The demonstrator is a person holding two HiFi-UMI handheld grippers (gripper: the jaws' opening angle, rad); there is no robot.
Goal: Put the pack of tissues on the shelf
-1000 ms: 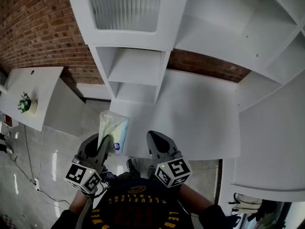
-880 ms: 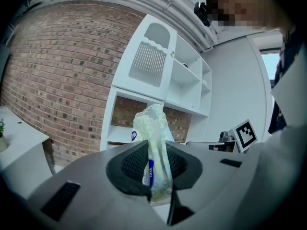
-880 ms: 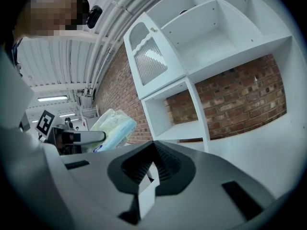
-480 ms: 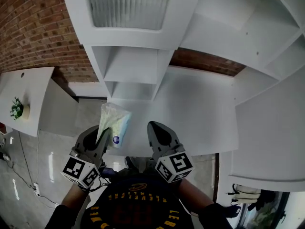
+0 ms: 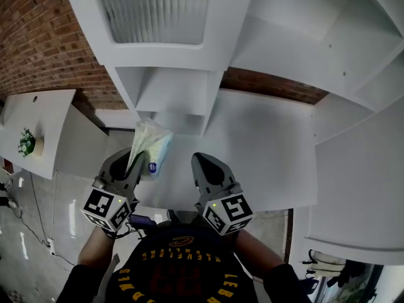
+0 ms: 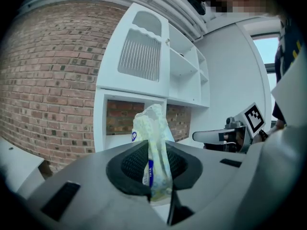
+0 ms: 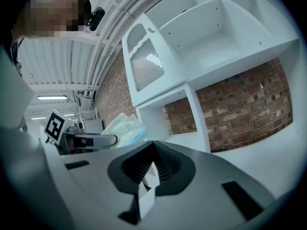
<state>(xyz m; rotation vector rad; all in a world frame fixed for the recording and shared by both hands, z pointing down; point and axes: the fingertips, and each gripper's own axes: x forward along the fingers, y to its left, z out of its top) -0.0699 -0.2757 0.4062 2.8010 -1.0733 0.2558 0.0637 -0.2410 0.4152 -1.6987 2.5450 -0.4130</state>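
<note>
Soft, light and squashy by its look, the pack of tissues (image 5: pixel 151 145) stands centre-left, just below the shelf (image 5: pixel 172 100), pinched at its lower end, a sound hold, by the left tongs (image 5: pixel 135 163); right tongs (image 5: pixel 199 164) closed, empty.

The pack of tissues (image 5: pixel 150 149), crinkled pale-green plastic with a blue label, stands on edge, pinched between the left gripper (image 5: pixel 134 168) fingers. The white shelf (image 5: pixel 169 96) opens near, at its 12 o'clock.

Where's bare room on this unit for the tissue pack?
Both narrow cubbies ahead of the pack of tissues look bare, between dividers. The wide white counter right of them, backed by the brick wall, is bare too. Crowded only at its near edge, by the left gripper and right gripper.
</note>
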